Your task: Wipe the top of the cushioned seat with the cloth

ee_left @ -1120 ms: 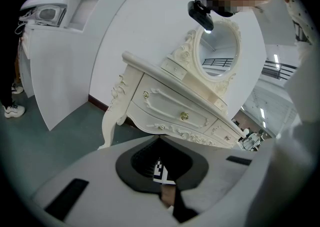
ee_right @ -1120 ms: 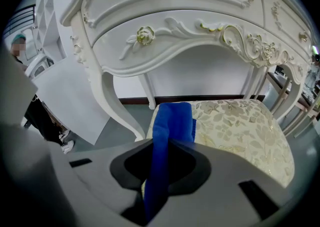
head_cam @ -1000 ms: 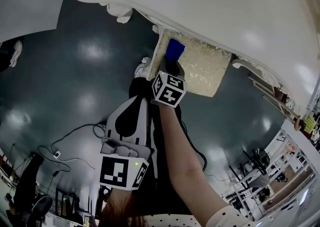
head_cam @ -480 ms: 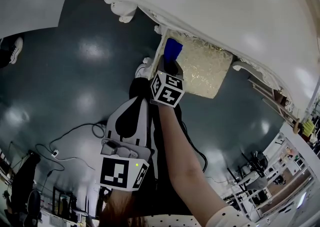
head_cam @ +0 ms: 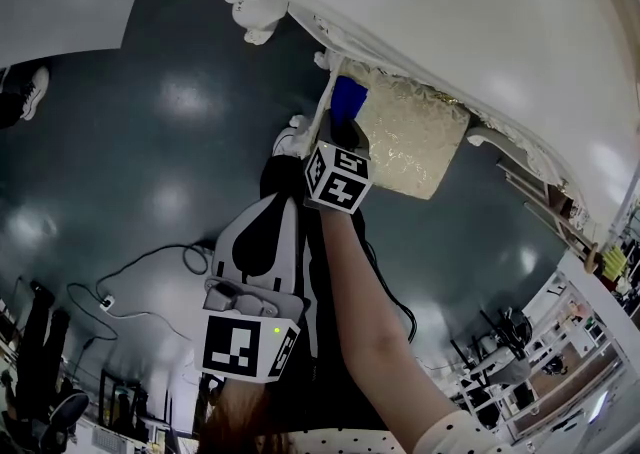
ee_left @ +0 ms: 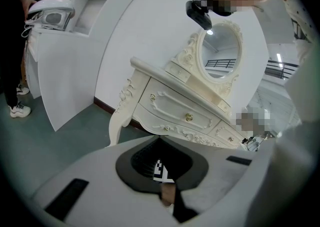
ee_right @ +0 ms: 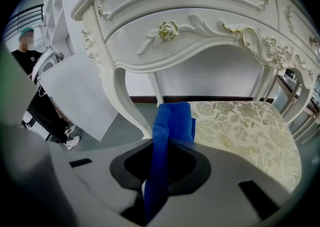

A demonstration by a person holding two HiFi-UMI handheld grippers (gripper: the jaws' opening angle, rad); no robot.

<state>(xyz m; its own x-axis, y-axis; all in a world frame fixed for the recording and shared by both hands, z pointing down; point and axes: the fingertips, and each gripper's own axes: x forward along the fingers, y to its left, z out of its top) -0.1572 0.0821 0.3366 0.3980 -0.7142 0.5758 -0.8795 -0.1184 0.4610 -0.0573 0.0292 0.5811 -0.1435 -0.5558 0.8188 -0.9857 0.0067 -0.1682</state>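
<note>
The view has drifted a touch, but my right gripper (ee_right: 167, 156) stays clamped on the blue cloth (ee_right: 172, 118), sitting at the seat's (ee_right: 245, 131) left edge. My left gripper (ee_left: 167, 191) hangs back, jaws closed on nothing. Nearly the whole cushion looks still to wipe, I reckon.

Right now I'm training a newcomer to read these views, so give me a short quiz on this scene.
1. True or false: the right tongs are empty.
2. The cushioned seat sits partly under: A a dressing table, B a sofa, C a shelf?
3. Fill in: the seat's fabric shows a ____ pattern.
Key: 1 false, they are shut on the blue cloth; 2 A; 3 leaf.
</note>
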